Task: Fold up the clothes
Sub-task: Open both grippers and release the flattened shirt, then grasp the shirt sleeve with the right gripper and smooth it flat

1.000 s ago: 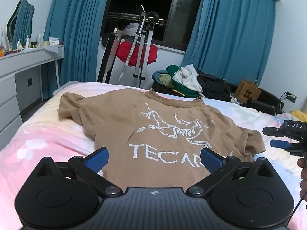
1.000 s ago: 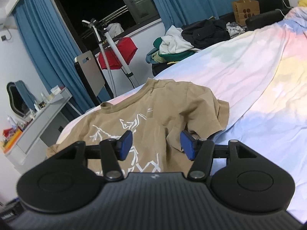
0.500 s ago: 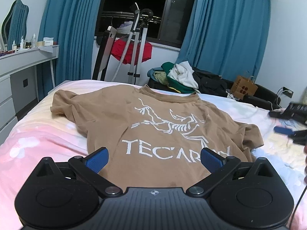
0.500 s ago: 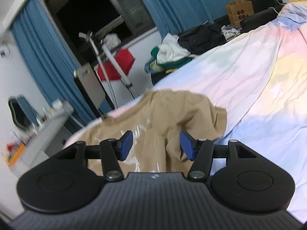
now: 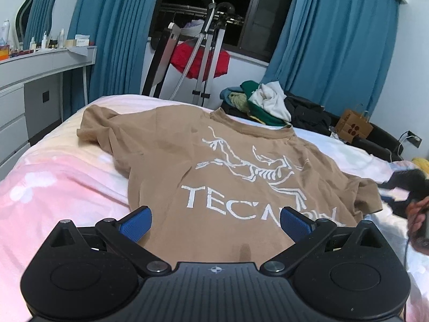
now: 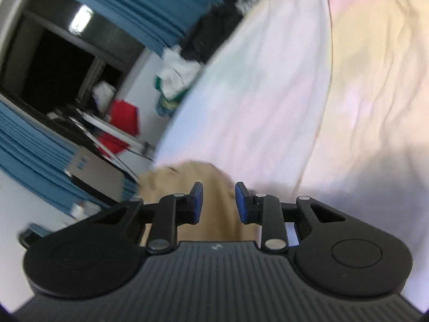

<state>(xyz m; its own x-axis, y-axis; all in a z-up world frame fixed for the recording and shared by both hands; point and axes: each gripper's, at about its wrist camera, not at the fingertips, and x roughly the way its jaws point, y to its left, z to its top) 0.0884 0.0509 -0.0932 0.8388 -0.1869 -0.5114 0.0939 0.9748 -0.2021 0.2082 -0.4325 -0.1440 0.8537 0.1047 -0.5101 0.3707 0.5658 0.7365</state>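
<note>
A tan T-shirt (image 5: 230,166) with a white skeleton print and lettering lies spread flat on the bed, collar at the far side. My left gripper (image 5: 215,222) is open wide and empty, just above the shirt's near hem. My right gripper (image 6: 218,204) is open with a narrower gap and empty; it is tilted and hovers over the shirt's right sleeve (image 6: 214,187). It also shows blurred at the right edge of the left wrist view (image 5: 402,196), beside that sleeve (image 5: 367,196).
The bed has a pastel pink, yellow and blue sheet (image 5: 53,187). A pile of clothes (image 5: 268,104) lies past the far edge. A drying rack with a red garment (image 5: 201,59) stands by the window. A grey dresser (image 5: 32,86) stands left.
My right gripper has rolled sharply and dropped closer to the right sleeve, its jaws a little narrower. My left gripper has shifted slightly, the shirt now sitting more to the right in its view.
</note>
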